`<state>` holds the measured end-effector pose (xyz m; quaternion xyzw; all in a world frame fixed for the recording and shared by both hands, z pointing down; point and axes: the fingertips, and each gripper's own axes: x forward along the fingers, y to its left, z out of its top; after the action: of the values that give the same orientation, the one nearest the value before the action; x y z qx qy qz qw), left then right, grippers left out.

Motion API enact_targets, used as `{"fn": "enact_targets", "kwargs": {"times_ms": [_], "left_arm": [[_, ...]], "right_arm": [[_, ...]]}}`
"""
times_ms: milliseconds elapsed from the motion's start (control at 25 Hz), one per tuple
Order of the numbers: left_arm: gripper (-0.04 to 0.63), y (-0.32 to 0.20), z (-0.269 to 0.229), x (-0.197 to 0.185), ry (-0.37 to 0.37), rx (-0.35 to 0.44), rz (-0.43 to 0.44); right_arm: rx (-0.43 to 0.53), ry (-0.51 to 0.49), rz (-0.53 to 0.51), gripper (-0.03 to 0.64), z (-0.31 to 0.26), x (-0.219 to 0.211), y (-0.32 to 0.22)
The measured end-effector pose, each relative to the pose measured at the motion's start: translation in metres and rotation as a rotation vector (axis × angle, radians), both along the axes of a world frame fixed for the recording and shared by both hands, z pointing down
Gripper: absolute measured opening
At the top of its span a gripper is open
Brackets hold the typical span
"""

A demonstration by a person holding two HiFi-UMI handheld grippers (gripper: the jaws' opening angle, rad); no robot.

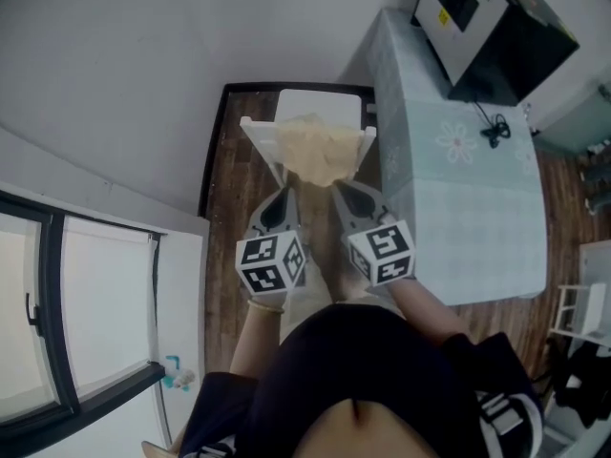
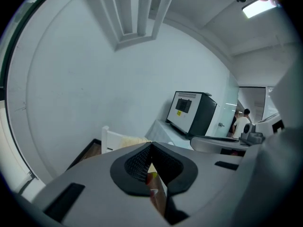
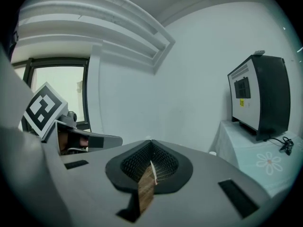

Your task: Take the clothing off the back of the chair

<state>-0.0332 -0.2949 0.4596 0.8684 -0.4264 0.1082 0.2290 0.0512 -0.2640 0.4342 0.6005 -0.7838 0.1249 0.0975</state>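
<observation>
Wood floor (image 1: 232,246) by a white wall (image 1: 134,65). Cream clothing (image 1: 320,149) is draped over the back of the white chair (image 1: 325,101), bunched along the top rail. It is judged light, soft and limp, best pinched at the bunched top fold, 1 gripper per side. The left gripper (image 1: 285,190) and right gripper (image 1: 341,190) are closed and empty, just short of it. A cloth-covered table (image 1: 458,208) is seen to the right.
</observation>
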Motion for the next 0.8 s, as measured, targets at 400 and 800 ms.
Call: {"fn": "enact_targets", "kwargs": {"times_ms": [400, 800], "left_arm": [[-0.002, -0.062, 0.015, 0.013, -0.023, -0.040, 0.086], [-0.002, -0.111, 0.037, 0.023, -0.050, -0.047, 0.142]], "right_arm": [[-0.035, 0.012, 0.110, 0.012, 0.013, 0.018, -0.054], [-0.085, 0.003, 0.231, 0.012, 0.042, 0.040, -0.085]]}}
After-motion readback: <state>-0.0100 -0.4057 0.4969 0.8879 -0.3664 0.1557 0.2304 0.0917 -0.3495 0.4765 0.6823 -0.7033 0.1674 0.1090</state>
